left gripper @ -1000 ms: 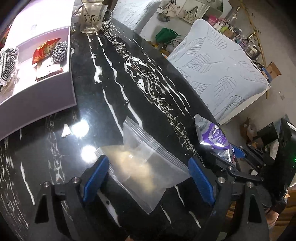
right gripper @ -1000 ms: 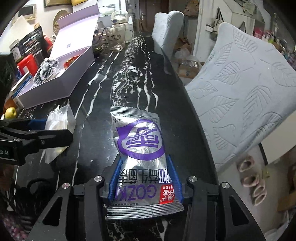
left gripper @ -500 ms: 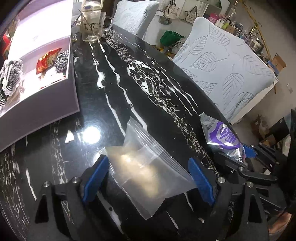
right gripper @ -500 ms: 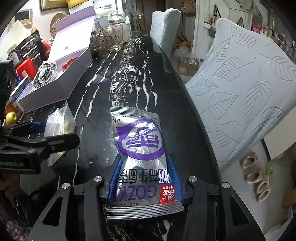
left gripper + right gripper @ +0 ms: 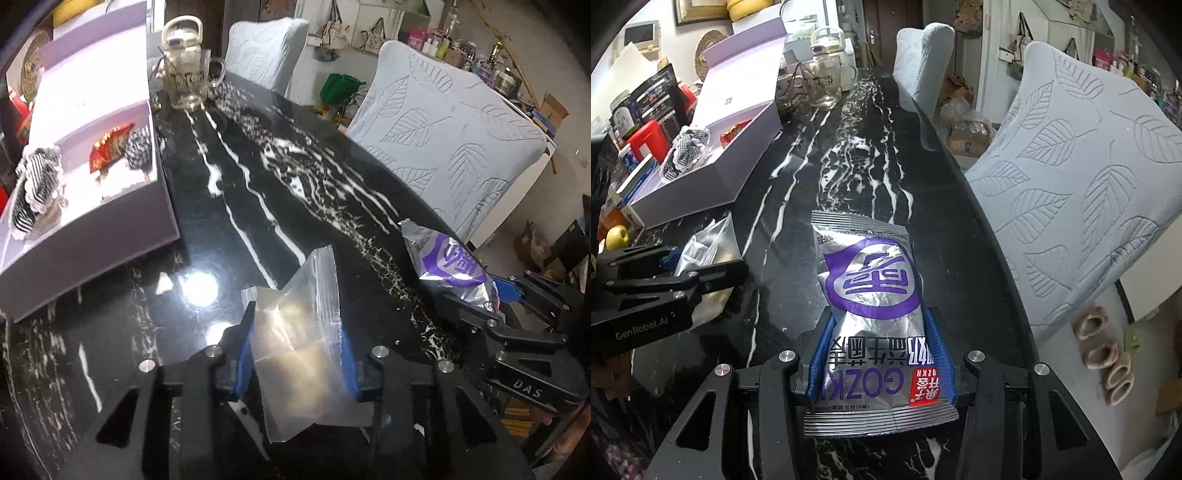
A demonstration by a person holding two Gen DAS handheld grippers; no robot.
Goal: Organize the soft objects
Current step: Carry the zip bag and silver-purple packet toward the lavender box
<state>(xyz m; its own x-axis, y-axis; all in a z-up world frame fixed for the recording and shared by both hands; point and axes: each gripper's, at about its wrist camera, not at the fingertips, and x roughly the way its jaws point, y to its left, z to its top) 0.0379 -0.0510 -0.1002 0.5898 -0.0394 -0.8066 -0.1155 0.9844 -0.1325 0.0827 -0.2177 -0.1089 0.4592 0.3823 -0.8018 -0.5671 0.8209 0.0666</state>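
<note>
Two grippers are in my hands, each with a soft packet between its blue fingers.

Left wrist view: my left gripper (image 5: 295,347) has the clear zip bag (image 5: 301,332) between its fingers, which are closing and already touch the bag's two sides. The bag's near end reaches past the fingers toward the camera, and its zip end tilts up over the black marble desk (image 5: 258,184). Far left on the desk sits an open lilac box (image 5: 110,225) holding a red pouch (image 5: 110,146) and checked fabric pieces (image 5: 35,181). To the right, my right gripper (image 5: 495,291) shows with the silver-and-purple snack packet (image 5: 443,258).

Right wrist view: my right gripper (image 5: 881,354) is clamped on the snack packet (image 5: 871,295). The fingers press the sides of its near half; the far half lies forward on the desk (image 5: 849,147), and the near sealed edge sticks out behind the fingers. At the left, the left gripper (image 5: 694,266) holds the zip bag (image 5: 709,243), near the lilac box (image 5: 713,184).
</note>
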